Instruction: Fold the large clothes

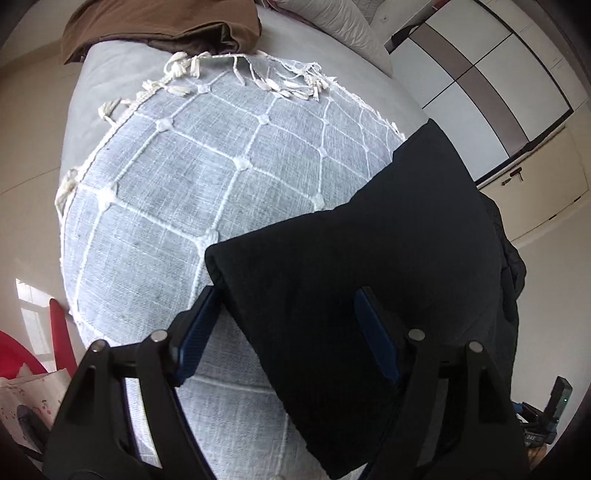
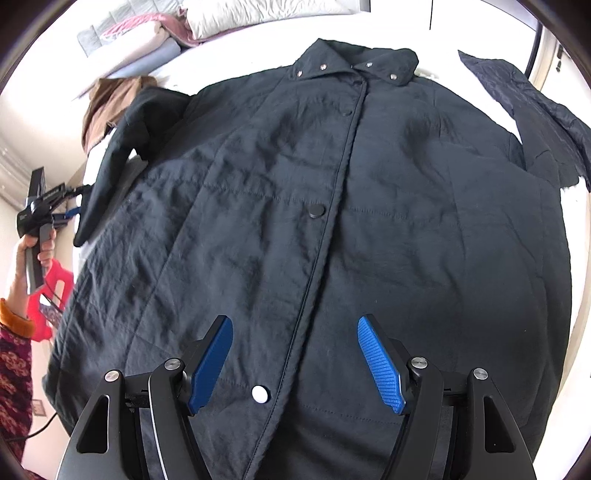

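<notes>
From where I sit the fold has barely begun — the black coat [image 2: 295, 221] lies face up and spread flat on the bed [image 1: 332, 74], buttoned front closed, collar [image 2: 354, 62] at the far end and hem toward me. Its body is not folded at all. One sleeve [image 2: 532, 122] stretches out to the side at the far right of the right wrist view, and the other sleeve [image 1: 332, 288] hangs off the opposite side over a grey throw [image 1: 184, 192] with white stitching and fringe. My left tool [image 1: 284, 332] stands well open, straddling that cuff end; the sleeve sits between the blue pads but I see no pinch on it, so I judge it holds nothing yet. My right tool [image 2: 295, 354] is also wide open and empty, hovering over the lower front near a white button [image 2: 259, 394]. Still to do, as I read it — bring both sleeves in across the body, then fold the long body up. A brown garment [image 1: 159, 26] sits at the far end, untouched.
</notes>
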Tool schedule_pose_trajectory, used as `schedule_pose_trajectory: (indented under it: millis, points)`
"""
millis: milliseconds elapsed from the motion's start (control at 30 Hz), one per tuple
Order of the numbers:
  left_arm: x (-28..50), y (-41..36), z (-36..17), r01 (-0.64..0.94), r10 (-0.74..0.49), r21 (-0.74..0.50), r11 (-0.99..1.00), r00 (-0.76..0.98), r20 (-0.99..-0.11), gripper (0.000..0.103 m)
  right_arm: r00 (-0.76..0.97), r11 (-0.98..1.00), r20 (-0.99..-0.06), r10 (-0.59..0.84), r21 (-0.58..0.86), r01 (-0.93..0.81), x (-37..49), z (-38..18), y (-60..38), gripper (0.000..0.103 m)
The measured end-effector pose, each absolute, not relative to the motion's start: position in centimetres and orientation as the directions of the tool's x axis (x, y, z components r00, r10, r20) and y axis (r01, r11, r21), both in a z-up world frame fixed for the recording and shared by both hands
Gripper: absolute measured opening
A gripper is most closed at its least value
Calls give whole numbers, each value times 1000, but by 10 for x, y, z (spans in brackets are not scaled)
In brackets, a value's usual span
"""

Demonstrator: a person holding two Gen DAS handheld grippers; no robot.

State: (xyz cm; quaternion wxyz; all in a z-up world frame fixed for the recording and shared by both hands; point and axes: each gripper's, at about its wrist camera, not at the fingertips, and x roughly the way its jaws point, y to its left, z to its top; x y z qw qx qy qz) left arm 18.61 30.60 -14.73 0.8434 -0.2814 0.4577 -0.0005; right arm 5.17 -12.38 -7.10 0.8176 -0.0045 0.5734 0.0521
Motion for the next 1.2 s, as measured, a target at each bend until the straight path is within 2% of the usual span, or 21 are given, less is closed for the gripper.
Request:
schedule_pose_trajectory:
  millis: [33, 67, 100, 167, 267, 400, 533, 633, 733, 800, 833, 867, 900, 933, 967, 1200]
  points:
    - [186, 300, -147, -276, -212, -443, 853, 592, -778, 51, 333, 995, -940, 77, 52, -85, 53, -73, -124, 71]
    - [186, 296, -147, -282, -196, -433, 856, 598, -777, 22, 329, 995, -941, 79, 56, -80, 53, -75, -123, 71]
    - [187, 295, -148, -280, -219, -465, 840, 609, -762, 14, 326, 995, -942, 81, 59, -79, 54, -76, -123, 71]
    - [190, 295, -145, -328, -191, -465, 822, 611, -768, 11, 320, 995, -944, 76, 51, -84, 56, -77, -121, 71]
    - [197, 304, -121, -388, -41, -359, 849, 629, -777, 10, 318, 995, -946, 59, 29, -98, 59, -77, -113, 71]
    - [210, 340, -73, -474, 157, -252, 844, 667, -728, 10, 338, 993, -939, 62, 24, -114, 57, -70, -106, 71]
    - [218, 381, -30, -567, 386, -81, 819, 651, -654, 9, 345, 994, -937, 52, 15, -110, 58, -68, -106, 71]
    - [231, 404, -28, -565, 397, -43, 824, 631, -667, 10, 341, 995, -938, 54, 23, -94, 60, -70, -111, 71]
    - [248, 395, -40, -554, 475, 114, 824, 569, -672, 13, 341, 996, -938, 59, 35, -78, 61, -70, -116, 71]
    - [262, 385, -58, -542, 515, 218, 812, 487, -705, 24, 344, 997, -937, 63, 40, -73, 61, -69, -120, 71]
    - [265, 381, -65, -534, 522, 244, 809, 463, -717, 33, 347, 997, -936, 64, 42, -71, 61, -67, -121, 71]
    - [264, 377, -70, -525, 518, 253, 813, 452, -726, 48, 351, 996, -934, 68, 46, -71, 60, -65, -124, 71]
    - [263, 371, -74, -514, 511, 255, 819, 451, -732, 57, 353, 996, -933, 70, 48, -72, 59, -64, -126, 71]
    - [259, 363, -75, -507, 501, 248, 826, 456, -736, 70, 355, 996, -932, 68, 46, -72, 58, -62, -126, 71]
    - [255, 357, -76, -500, 485, 232, 834, 467, -739, 75, 358, 997, -931, 65, 43, -71, 57, -61, -128, 71]
    - [226, 273, -62, -355, 221, 25, 935, 525, -822, 76, 383, 997, -923, 47, 19, -78, 54, -52, -140, 72]
